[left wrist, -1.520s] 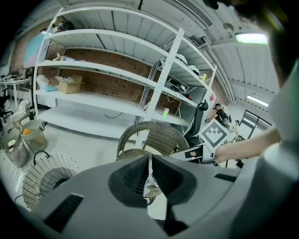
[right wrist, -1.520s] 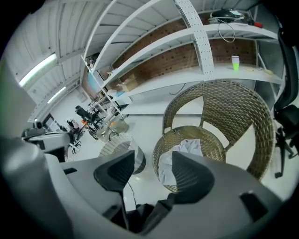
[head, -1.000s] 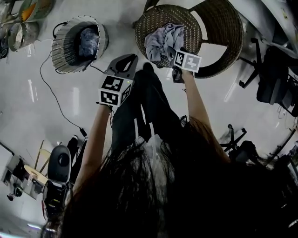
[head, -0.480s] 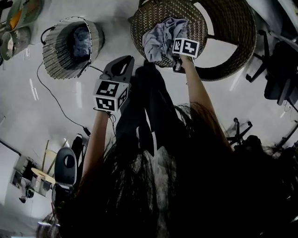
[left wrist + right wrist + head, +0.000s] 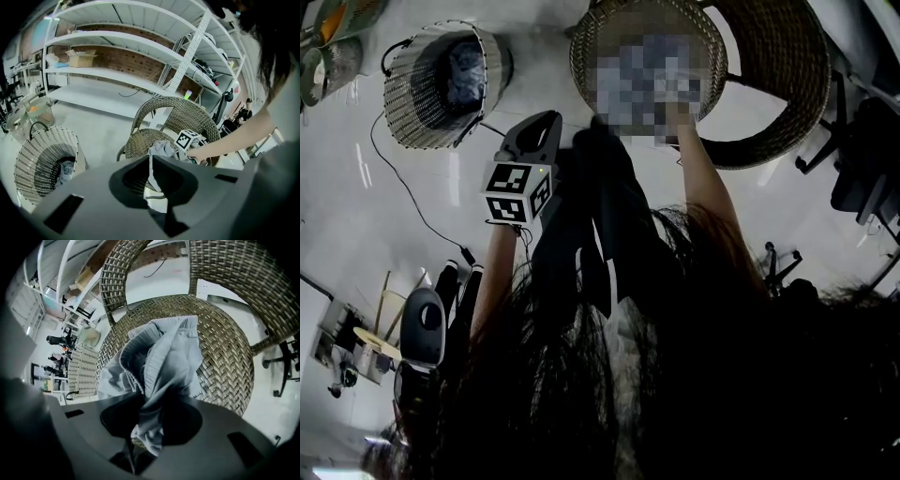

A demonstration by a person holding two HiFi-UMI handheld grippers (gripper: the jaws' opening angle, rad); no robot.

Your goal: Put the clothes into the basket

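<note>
A grey garment lies crumpled on the seat of a wicker chair. My right gripper points steeply down at it. Its jaws have just been closing, and a fold of the cloth is pinched between them. In the head view a mosaic patch covers this spot. The left gripper view shows the right gripper's marker cube beside the garment. The wicker basket stands on the floor to the chair's left, with a blue cloth inside. My left gripper hangs between basket and chair, shut and holding nothing.
A black cable runs across the pale floor below the basket. Smaller baskets sit at the far left. Office chairs stand to the right. Metal shelves line the brick wall behind the chair.
My right gripper has come down onto the garment on the chair seat. The left gripper has sunk a little and stays between basket and chair.
</note>
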